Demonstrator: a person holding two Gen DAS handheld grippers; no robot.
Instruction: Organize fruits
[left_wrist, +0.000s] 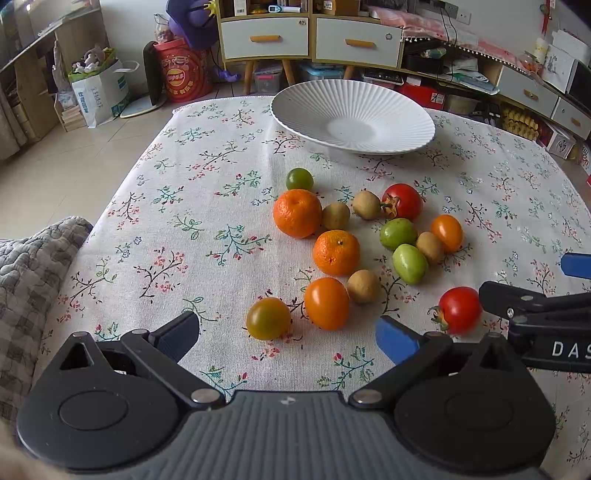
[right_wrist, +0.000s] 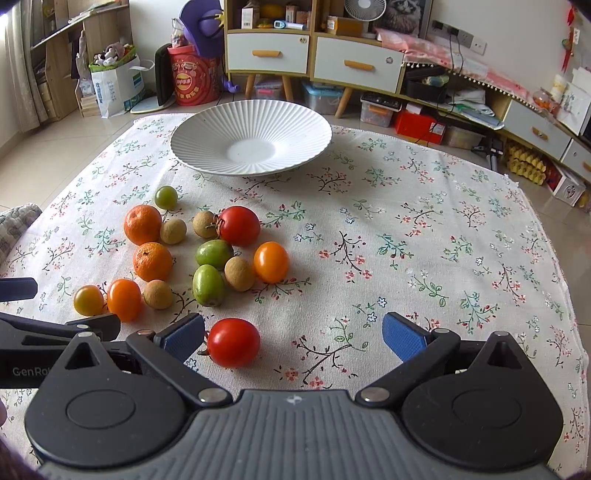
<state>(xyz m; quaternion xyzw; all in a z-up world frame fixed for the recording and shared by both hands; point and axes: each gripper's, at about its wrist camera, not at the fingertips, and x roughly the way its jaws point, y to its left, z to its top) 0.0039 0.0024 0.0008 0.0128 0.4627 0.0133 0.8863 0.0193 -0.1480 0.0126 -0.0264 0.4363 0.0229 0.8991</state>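
A white ribbed plate (left_wrist: 352, 99) (right_wrist: 207, 136) stands empty at the far side of the floral tablecloth. Several fruits lie loose in front of it: two mandarins (left_wrist: 297, 213) (right_wrist: 142, 224), orange, yellow and green tomatoes, brown longans and green jujubes (right_wrist: 208, 285). A red tomato (right_wrist: 232, 342) (left_wrist: 460, 309) lies nearest. My left gripper (left_wrist: 288, 341) is open and empty, just short of a yellow tomato (left_wrist: 268, 318). My right gripper (right_wrist: 293, 338) is open and empty, with the red tomato just inside its left finger (right_wrist: 184, 336).
The tablecloth (right_wrist: 424, 258) is bare to the right of the fruits. A grey quilted cushion (left_wrist: 26, 266) lies at the table's left edge. Cabinets (left_wrist: 310, 37), bags and boxes stand on the floor beyond the table.
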